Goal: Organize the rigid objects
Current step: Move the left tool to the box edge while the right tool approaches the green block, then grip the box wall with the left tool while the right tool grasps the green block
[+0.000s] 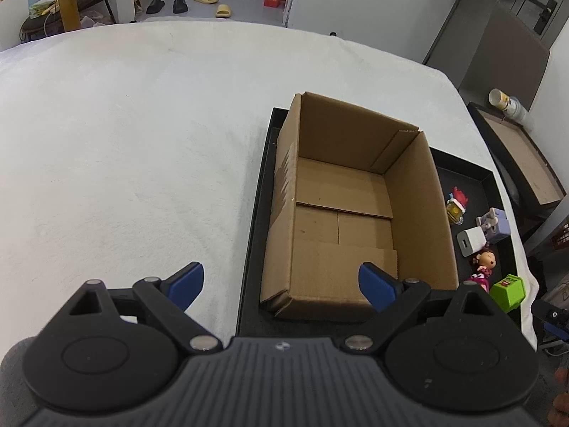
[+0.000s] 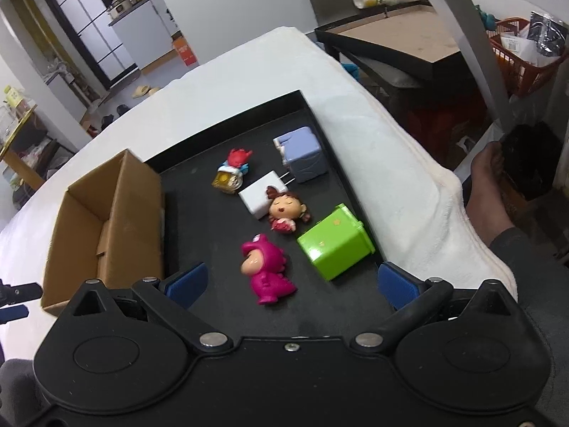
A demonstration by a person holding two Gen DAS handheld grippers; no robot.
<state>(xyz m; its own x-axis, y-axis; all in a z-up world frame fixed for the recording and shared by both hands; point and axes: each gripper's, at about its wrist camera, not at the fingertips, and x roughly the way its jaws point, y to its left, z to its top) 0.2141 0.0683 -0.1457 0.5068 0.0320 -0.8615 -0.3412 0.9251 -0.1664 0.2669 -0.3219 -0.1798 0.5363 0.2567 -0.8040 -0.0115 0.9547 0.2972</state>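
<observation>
In the left view we see the box (image 1: 355,206) hiding much of the tray (image 1: 256,249), and the pink doll is hidden behind the claw (image 1: 281,286). The green bin (image 1: 508,291) shows only in part. In the right view the box (image 2: 106,220) blocks the tray's (image 2: 320,124) left side, and the charger (image 2: 258,195) lies partly under the girl doll (image 2: 286,210).
</observation>
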